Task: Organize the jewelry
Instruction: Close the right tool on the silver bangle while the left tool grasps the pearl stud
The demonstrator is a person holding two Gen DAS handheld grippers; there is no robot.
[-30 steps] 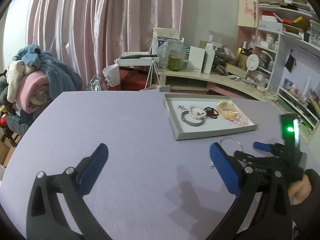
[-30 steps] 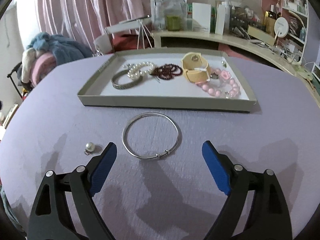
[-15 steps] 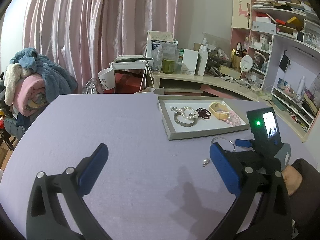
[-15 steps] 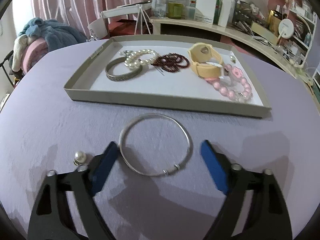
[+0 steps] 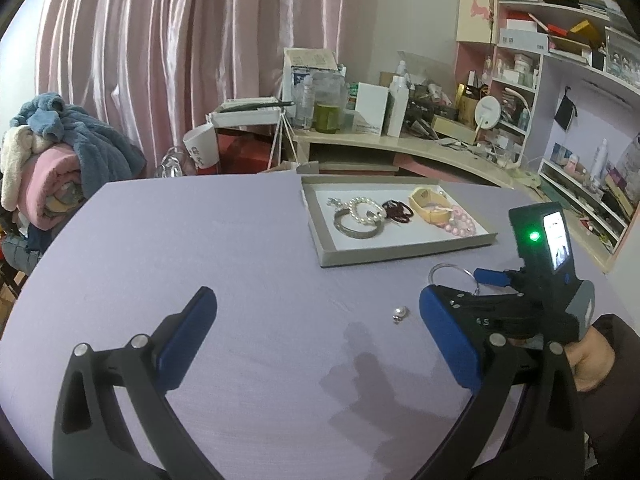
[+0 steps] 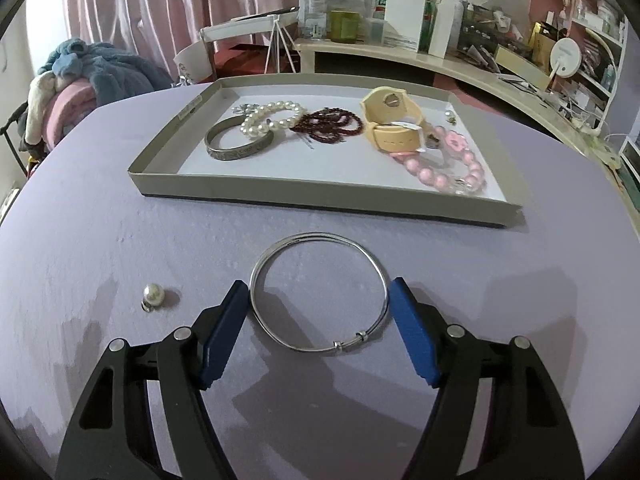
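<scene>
On the lilac table point(image 6: 100, 208), a shallow grey cardboard tray point(image 6: 320, 194) holds a silver bangle point(image 6: 236, 148), pearl bracelet point(image 6: 272, 118), dark red bead strand point(image 6: 332, 124), cream watch point(image 6: 394, 124) and pink bead bracelet point(image 6: 448, 164). Just before the tray lies a thin silver wire bangle point(image 6: 320, 296), double-stranded, with two small sliding rings. Right gripper point(image 6: 320, 316): jaws just closed inward, blue pads touching the bangle's two sides. A loose pearl earring point(image 6: 153, 295) lies to its left. Left gripper point(image 5: 316, 336): wide apart, holding nothing.
</scene>
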